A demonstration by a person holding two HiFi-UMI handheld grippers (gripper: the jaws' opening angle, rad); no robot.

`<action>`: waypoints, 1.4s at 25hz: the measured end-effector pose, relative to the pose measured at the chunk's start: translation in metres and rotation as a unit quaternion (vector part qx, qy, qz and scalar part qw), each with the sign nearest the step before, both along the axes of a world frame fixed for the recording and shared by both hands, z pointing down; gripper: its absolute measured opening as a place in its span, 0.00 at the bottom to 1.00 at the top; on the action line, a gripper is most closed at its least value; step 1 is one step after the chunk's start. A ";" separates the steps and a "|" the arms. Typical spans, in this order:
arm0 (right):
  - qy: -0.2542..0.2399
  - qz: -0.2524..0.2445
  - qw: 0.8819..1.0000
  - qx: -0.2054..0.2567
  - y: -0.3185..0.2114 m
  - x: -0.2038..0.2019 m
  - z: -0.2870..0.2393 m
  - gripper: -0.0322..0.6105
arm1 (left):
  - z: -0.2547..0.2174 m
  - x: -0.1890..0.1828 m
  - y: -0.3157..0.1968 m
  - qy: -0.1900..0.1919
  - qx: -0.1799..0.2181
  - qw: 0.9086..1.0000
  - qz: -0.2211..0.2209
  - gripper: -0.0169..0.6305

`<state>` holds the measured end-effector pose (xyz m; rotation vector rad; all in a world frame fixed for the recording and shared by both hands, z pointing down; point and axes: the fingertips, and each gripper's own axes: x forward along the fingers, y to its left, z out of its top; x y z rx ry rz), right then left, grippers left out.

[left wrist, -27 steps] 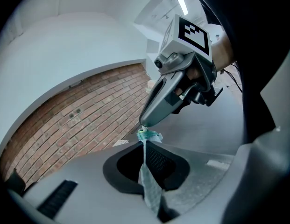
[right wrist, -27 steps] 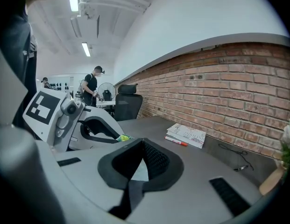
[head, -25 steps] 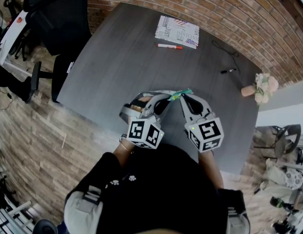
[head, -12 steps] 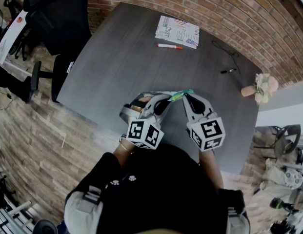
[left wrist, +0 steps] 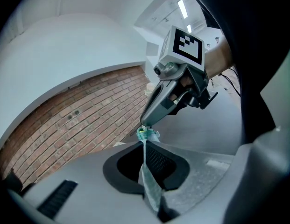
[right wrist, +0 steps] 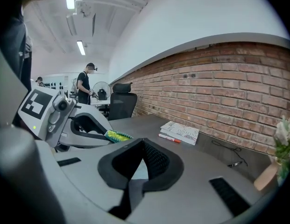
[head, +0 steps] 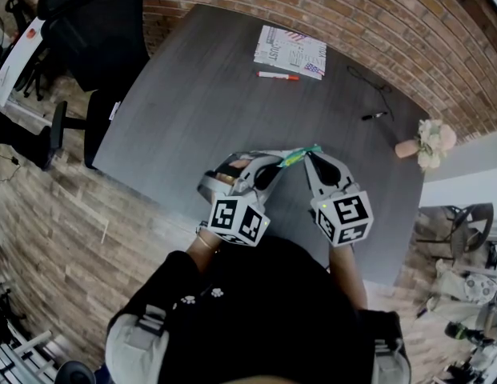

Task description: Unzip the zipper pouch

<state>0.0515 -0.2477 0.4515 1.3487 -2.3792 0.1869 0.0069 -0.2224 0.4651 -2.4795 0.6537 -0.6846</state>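
The zipper pouch [head: 294, 157] hangs as a clear strip with a teal-green zipper edge between my two grippers, just above the table's near edge. My left gripper [head: 272, 165] is shut on the pouch's translucent wall [left wrist: 148, 176], which runs up between its jaws. My right gripper [head: 311, 155] is shut on the teal zipper end [left wrist: 145, 134]; the pull itself is too small to tell apart. In the right gripper view the left gripper [right wrist: 106, 135] holds the yellow-green pouch end [right wrist: 117, 136], and a pale strip [right wrist: 137, 170] lies in the right jaws.
On the dark grey table [head: 192, 110] lie a printed booklet [head: 290, 52], a red marker [head: 278, 76] and a black pen with a cord [head: 374, 117]. A small flower vase [head: 428, 144] stands at the right edge. A black office chair [head: 96, 30] is at the far left corner.
My right gripper has edged slightly to the right, so the green strip reaches a little further. The left gripper has kept still.
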 end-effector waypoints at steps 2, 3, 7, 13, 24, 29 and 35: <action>0.004 0.005 1.000 -0.001 -0.001 0.004 -0.001 0.05 | -0.001 0.000 0.001 0.003 -0.001 1.000 0.002 0.04; 0.004 0.005 1.000 -0.002 -0.001 0.006 -0.002 0.05 | -0.002 0.000 0.001 0.005 -0.002 1.000 0.003 0.04; 0.009 0.009 1.000 -0.002 -0.003 0.010 -0.001 0.05 | -0.002 0.001 0.002 0.004 -0.002 1.000 0.006 0.04; 0.012 0.024 1.000 -0.006 -0.004 0.020 -0.003 0.05 | -0.004 0.001 0.002 0.014 -0.006 1.000 0.010 0.04; 0.015 0.034 0.999 -0.004 -0.007 0.028 -0.001 0.05 | -0.003 0.002 0.003 0.013 -0.009 1.000 0.014 0.04; 0.018 0.038 0.999 -0.005 -0.008 0.030 0.002 0.05 | -0.002 -0.001 0.002 0.015 -0.011 1.000 0.013 0.04; 0.022 0.044 0.999 -0.004 -0.011 0.036 0.003 0.05 | -0.002 0.001 0.003 0.015 -0.010 1.000 0.015 0.04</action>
